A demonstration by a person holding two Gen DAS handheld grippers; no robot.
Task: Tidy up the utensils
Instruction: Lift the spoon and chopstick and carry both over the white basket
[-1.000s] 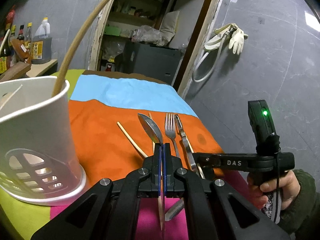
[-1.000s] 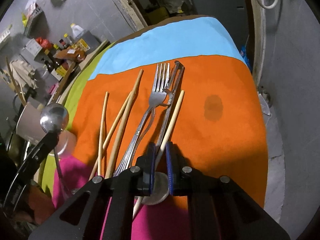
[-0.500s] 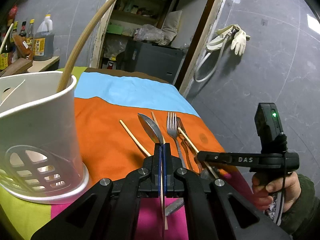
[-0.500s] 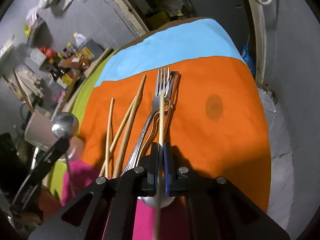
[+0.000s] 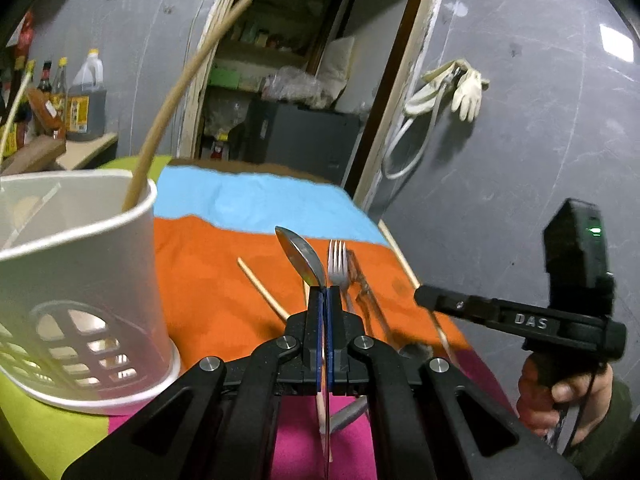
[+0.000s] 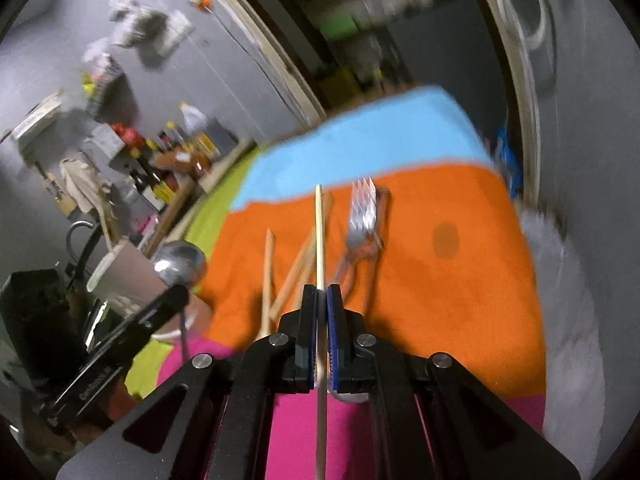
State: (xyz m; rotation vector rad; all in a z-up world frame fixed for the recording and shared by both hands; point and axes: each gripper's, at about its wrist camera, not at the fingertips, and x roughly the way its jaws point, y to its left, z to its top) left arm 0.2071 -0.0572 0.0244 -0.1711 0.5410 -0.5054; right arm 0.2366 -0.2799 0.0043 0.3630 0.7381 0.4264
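Observation:
My left gripper (image 5: 324, 289) is shut on a metal spoon (image 5: 301, 257), bowl pointing forward, held above the cloth beside the white utensil holder (image 5: 80, 280). The spoon also shows in the right wrist view (image 6: 180, 262). My right gripper (image 6: 321, 289) is shut on a thin wooden chopstick (image 6: 319, 232), lifted off the table; it also shows in the left wrist view (image 5: 400, 258). On the orange cloth (image 6: 440, 280) lie a fork (image 6: 362, 216), a peeler (image 6: 380, 220) and several chopsticks (image 6: 268, 268). A long wooden utensil (image 5: 180, 92) leans in the holder.
The cloth has blue, orange, pink and green patches. Bottles (image 5: 80, 100) stand on a shelf at the left. A doorway with shelves lies behind the table (image 5: 260, 196). Gloves (image 5: 464, 88) hang on the grey wall at the right.
My right gripper has closed on a chopstick and lifted it off the cloth, swinging up and left. My left gripper has kept the spoon and risen slightly.

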